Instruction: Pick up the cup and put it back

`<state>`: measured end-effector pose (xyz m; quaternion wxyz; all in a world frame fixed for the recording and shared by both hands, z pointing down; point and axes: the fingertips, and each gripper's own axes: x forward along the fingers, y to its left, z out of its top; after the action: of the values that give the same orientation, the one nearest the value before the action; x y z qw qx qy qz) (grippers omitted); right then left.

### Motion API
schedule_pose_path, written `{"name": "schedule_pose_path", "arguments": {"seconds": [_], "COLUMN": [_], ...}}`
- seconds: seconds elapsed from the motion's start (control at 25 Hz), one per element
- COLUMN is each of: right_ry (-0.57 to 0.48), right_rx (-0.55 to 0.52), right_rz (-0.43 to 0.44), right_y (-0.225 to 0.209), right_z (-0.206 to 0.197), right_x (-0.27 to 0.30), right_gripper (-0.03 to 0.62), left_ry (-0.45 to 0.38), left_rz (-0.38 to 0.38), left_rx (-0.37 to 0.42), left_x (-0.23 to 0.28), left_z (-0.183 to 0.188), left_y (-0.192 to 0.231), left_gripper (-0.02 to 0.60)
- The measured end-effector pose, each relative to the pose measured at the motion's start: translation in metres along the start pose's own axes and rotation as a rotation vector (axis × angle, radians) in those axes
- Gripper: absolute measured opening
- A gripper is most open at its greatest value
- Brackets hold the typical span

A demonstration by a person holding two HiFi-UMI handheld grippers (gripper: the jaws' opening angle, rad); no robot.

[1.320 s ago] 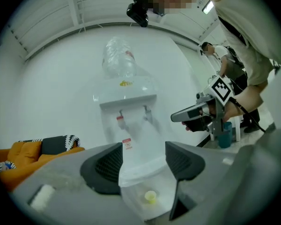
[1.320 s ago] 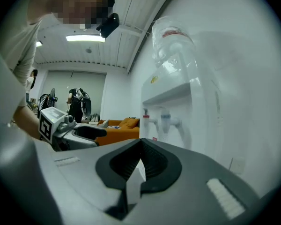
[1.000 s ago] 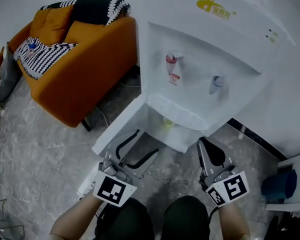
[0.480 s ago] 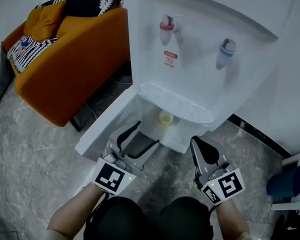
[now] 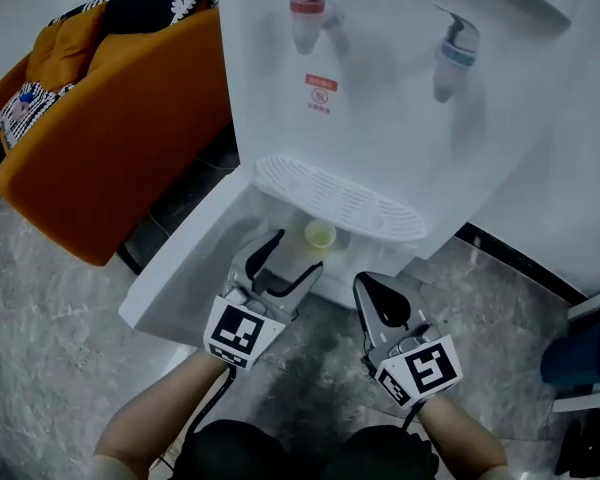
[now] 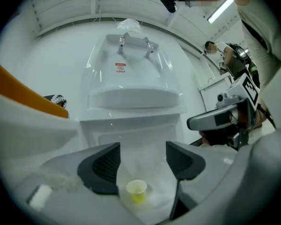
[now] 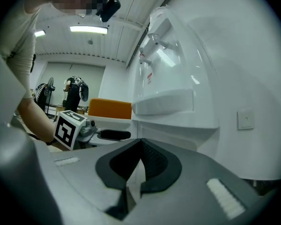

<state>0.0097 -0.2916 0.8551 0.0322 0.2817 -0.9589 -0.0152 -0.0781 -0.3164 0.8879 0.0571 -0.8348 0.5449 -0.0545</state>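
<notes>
Only one cup (image 5: 320,234), one water dispenser (image 5: 380,128)

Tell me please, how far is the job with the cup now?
Done: nothing yet; the cup stands untouched in the dispenser's open lower compartment. In hand: the left gripper, jaws open, is aimed at the cup, just short of it. The right gripper is shut, empty. Left: grip, lift, set it back.

- Head camera looks steeply down from close above the water dispenser (image 5: 380,118).
- Left gripper (image 5: 292,258) camera sits low and near, looking up its front.
- Right gripper (image 5: 378,293) camera faces left along the dispenser; all views share its taps (image 5: 310,13).
</notes>
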Motion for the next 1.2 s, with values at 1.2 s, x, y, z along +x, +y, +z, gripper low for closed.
{"name": "schedule_pose_path", "arguments": {"seconds": [1.2], "right_ry": [0.050], "right_rx": [-0.042], "right_rz": [-0.197], "right_y": [-0.056], "right_z": [-0.093], "right_x": [0.033], "right_gripper": [0.003], "left_ry": [0.242], "left_rz": [0.141], "left_rx": [-0.106], "left_x": [0.127], "left_z": [-0.197], "left_y": [0.019], "left_gripper": [0.347]}}
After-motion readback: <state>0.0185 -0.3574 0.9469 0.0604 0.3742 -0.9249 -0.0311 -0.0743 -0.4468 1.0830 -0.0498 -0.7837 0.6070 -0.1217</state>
